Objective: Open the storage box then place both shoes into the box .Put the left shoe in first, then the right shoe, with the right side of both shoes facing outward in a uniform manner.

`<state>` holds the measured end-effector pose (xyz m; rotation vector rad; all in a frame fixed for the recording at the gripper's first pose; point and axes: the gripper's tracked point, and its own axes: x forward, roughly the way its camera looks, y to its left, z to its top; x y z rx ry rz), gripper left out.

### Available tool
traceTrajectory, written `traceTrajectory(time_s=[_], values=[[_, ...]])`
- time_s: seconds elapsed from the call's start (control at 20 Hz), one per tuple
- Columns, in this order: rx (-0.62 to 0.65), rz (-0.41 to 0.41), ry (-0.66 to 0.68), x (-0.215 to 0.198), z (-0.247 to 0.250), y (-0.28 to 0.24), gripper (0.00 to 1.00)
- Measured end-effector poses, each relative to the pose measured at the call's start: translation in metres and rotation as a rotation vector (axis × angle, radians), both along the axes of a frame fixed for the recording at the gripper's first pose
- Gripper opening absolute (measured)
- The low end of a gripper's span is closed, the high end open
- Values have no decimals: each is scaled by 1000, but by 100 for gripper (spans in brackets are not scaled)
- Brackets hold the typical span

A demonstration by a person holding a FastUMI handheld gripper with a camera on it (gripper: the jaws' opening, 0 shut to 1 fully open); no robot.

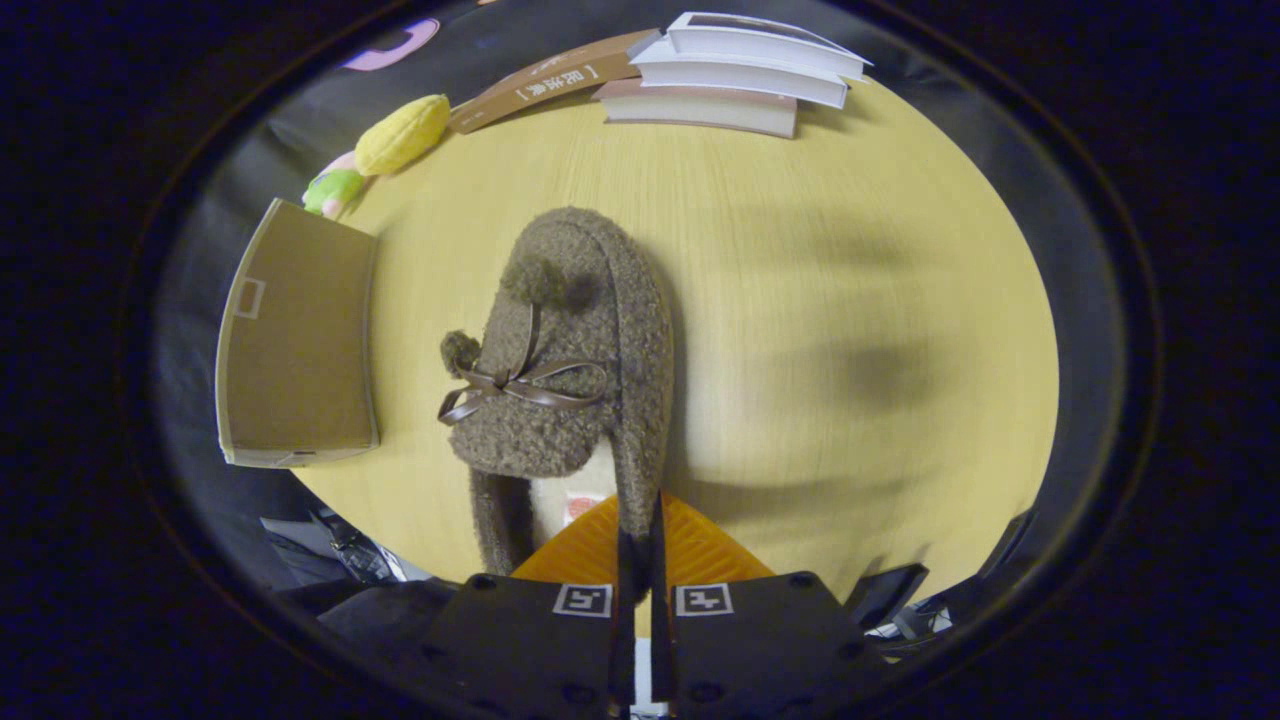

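Note:
A brown fuzzy slipper (570, 350) with a thin leather bow and two pompoms hangs above the round wooden table (800, 300), toe pointing away from me. My gripper (640, 535) is shut on the slipper's right side rim near the heel, the orange fingers (700, 550) pinching the collar edge between them. The pale lining shows inside the opening just left of the fingers. The brown cardboard storage box (295, 335) sits to the left of the slipper at the table's edge, its top flat toward me; I cannot tell whether it is open.
A stack of white books (740, 70) and a brown booklet (545, 85) lie at the table's far side. A yellow plush toy (403, 133) and a green one (333, 190) lie beyond the box. The table's right half is bare wood.

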<state>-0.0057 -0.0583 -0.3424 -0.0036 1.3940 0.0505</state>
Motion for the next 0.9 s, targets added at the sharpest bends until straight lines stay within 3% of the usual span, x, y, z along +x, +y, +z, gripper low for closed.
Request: traceTrajectory(time_s=[0.25,0.3,0.6,0.9], values=[[5,-49,-10,2,1,3,9],[29,-62,-18,1,6,7,5],[200,-154,-40,4,39,44,5],[281,-17,-104,12,117,103,4]])
